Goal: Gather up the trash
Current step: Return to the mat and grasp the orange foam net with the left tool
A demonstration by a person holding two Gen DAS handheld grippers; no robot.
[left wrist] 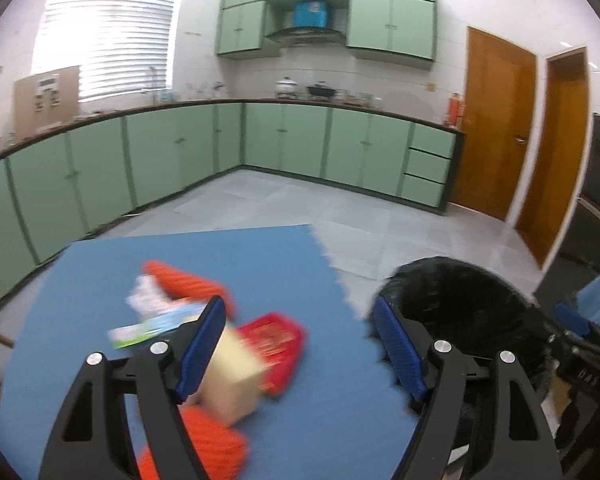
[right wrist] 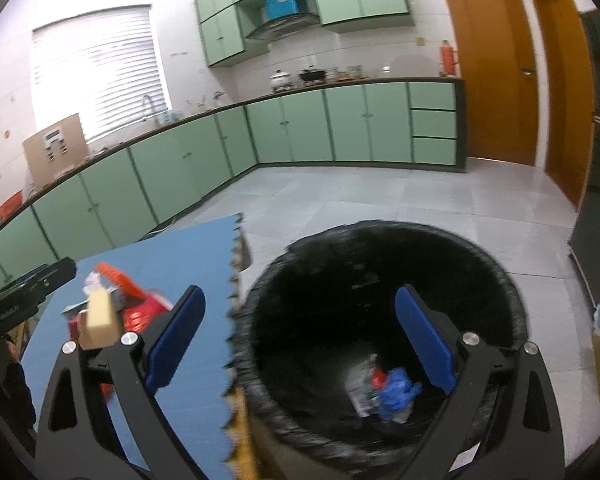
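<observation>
Plainly, both grippers, left gripper (left wrist: 300, 344) and right gripper (right wrist: 300, 336), gape empty-fingered; one black-lined trash bin (right wrist: 512, 300) holds three scraps, while one beige box (left wrist: 232, 376) lies at eight o'clock on the blue mat (left wrist: 260, 256).

No text can be read: the print on the red packet (left wrist: 278, 340), the cardboard box (right wrist: 54, 152) and the other gripper's body (right wrist: 4, 314) is blurred

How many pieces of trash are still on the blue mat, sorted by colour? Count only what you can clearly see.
Orange: 2, one behind, one in front
Red: 1, a packet
Beige: 1, a box
White: 1, crumpled
Green and white: 1, a wrapper
Total: 6; blur may hide more.
</observation>
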